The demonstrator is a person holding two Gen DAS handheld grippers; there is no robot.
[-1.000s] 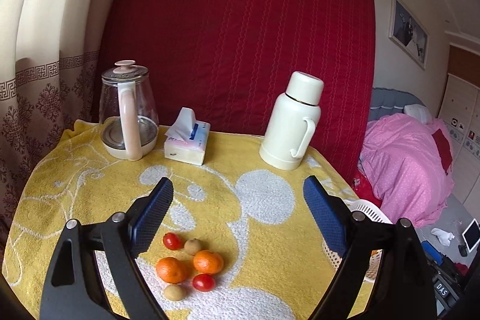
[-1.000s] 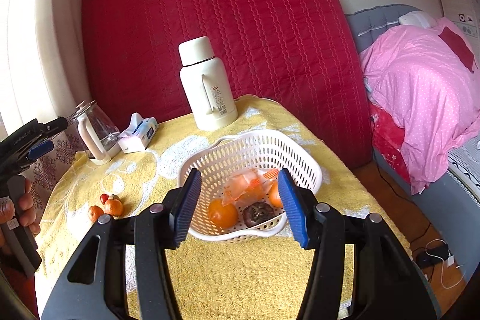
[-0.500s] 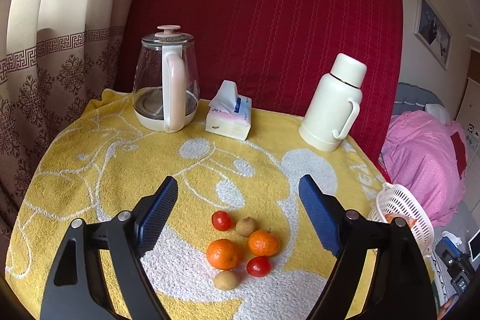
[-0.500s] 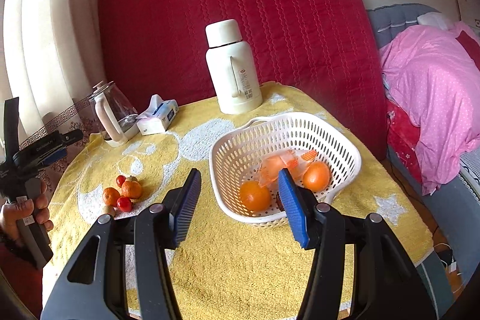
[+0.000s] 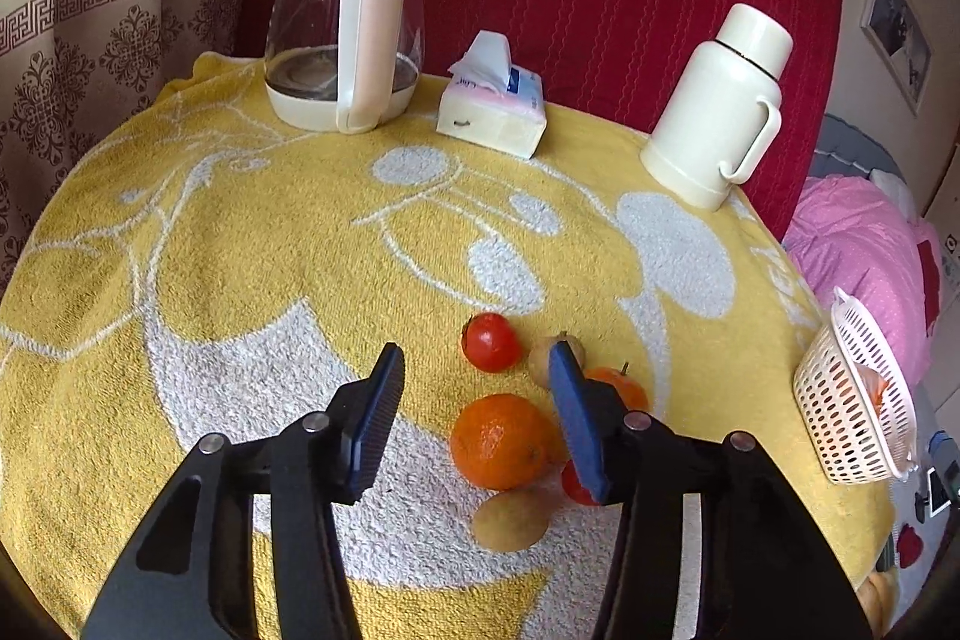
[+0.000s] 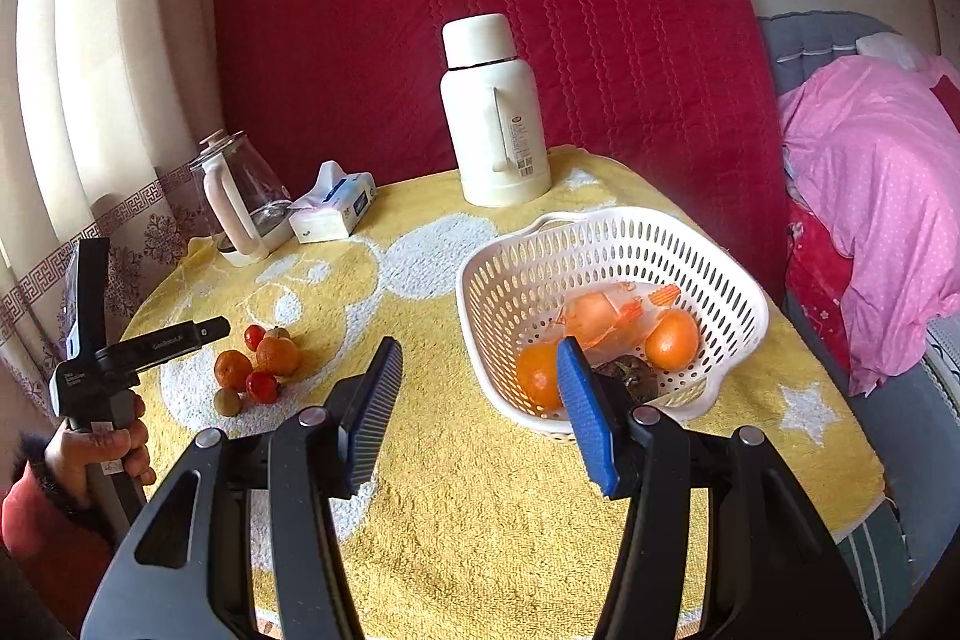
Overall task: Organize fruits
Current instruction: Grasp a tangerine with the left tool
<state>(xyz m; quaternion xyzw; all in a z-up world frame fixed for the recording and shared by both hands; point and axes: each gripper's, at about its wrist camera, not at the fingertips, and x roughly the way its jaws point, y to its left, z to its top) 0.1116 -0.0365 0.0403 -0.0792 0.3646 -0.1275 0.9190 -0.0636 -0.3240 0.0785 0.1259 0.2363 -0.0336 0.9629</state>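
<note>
orange (image 5: 498,441) between open left claw (image 5: 474,421) fingers

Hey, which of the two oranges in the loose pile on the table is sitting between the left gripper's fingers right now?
The larger orange, framed between the open left gripper. The smaller orange sits behind the right finger.

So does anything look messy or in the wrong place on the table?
Yes: a little pile of loose fruit sits on the yellow towel, outside the white basket where two oranges already lie. Nothing looks spilled or broken.
</note>
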